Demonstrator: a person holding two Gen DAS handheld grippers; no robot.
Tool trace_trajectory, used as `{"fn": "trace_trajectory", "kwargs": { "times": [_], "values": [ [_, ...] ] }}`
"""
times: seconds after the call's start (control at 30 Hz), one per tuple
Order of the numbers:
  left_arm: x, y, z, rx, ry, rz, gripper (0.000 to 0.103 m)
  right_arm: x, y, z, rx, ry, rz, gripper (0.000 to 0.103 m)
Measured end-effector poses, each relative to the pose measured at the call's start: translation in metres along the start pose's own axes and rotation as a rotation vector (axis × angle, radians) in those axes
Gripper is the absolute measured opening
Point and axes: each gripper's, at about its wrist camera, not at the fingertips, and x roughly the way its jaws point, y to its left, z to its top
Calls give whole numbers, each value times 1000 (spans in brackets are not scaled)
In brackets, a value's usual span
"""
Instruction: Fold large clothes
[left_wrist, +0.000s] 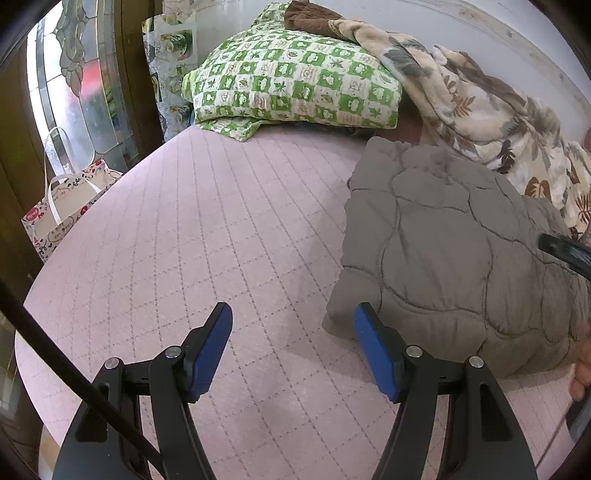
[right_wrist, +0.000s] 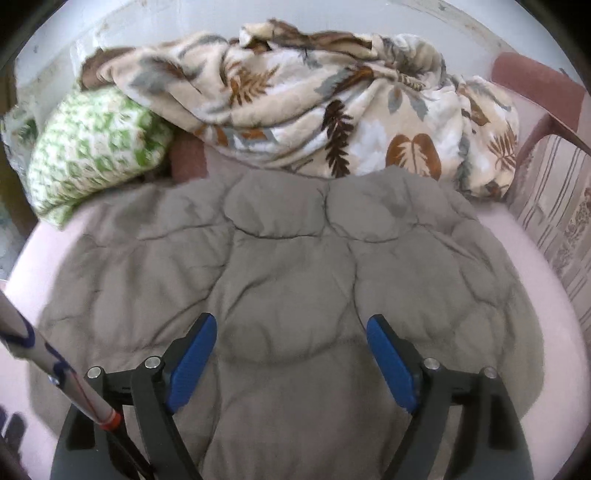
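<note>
Your left gripper (left_wrist: 293, 325) gapes empty, folded grey quilted puffer jacket (left_wrist: 443, 251) beside its right finger; right gripper (right_wrist: 291, 332) gapes above it.

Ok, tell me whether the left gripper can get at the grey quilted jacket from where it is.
Probably yes. The left gripper is open over bare pink bed cover, and the grey quilted jacket lies just beside its right finger with its near edge exposed. Nothing sits between them.
</note>
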Motion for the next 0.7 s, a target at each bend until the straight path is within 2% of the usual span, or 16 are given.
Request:
{"fn": "trace_trajectory", "kwargs": {
  "times": [0.13, 0.23, 0.37, 0.57, 0.7],
  "values": [
    [-3, -3, -3, 5, 0, -8, 68, -33, -11, -24, -50, -44, 0, 87],
    [-9, -6, -6, 18, -13, -7, 68, -53, -29, -51, -40, -48, -11, 87],
    [-17, -11, -10, 30, -36, -11, 68, -75, -62, -90, 21, -12, 10, 87],
    [-38, -25, -23, 57, -58, -27, 68, -102, -106, -149, 88, 35, -10, 87],
    [-69, -36, -41, 78, -119, -18, 68, -117, -131, -187, 155, 76, -14, 87]
  ]
}}
